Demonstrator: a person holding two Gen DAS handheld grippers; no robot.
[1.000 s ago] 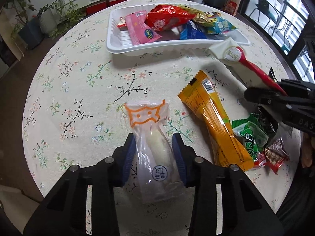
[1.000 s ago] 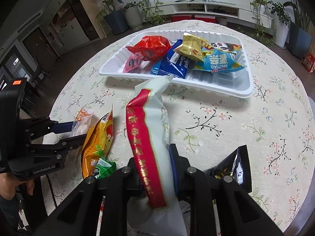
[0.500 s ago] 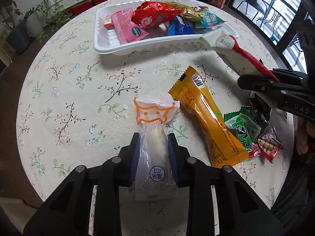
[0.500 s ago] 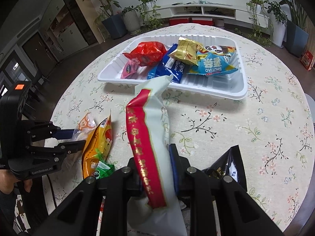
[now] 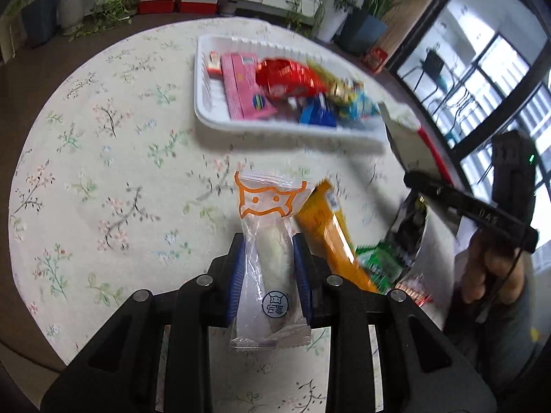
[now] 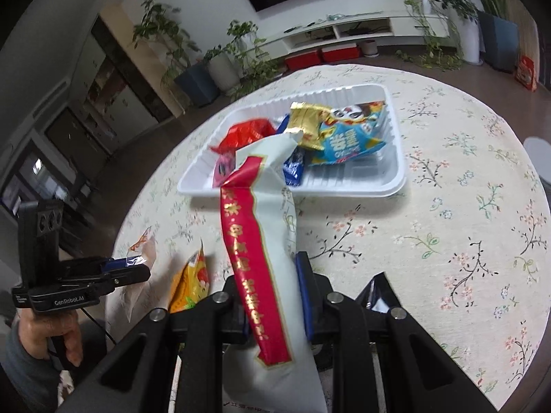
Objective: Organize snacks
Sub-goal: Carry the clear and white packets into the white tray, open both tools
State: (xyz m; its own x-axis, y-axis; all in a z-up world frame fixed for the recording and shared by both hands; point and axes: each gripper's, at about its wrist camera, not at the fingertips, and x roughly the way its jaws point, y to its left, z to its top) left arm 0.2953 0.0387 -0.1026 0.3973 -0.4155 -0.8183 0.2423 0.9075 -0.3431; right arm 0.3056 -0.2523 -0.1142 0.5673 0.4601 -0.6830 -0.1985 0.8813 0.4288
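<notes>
- Left gripper (image 5: 268,268) clamps the clear bun pack (image 5: 267,258), long axis pointing up-frame toward the tray (image 5: 206,117).
- Right gripper (image 6: 272,292) pinches the red-striped bag (image 6: 258,241); its tip overlaps the tray (image 6: 396,179) rim at frame centre (nearer, likely first in).
</notes>
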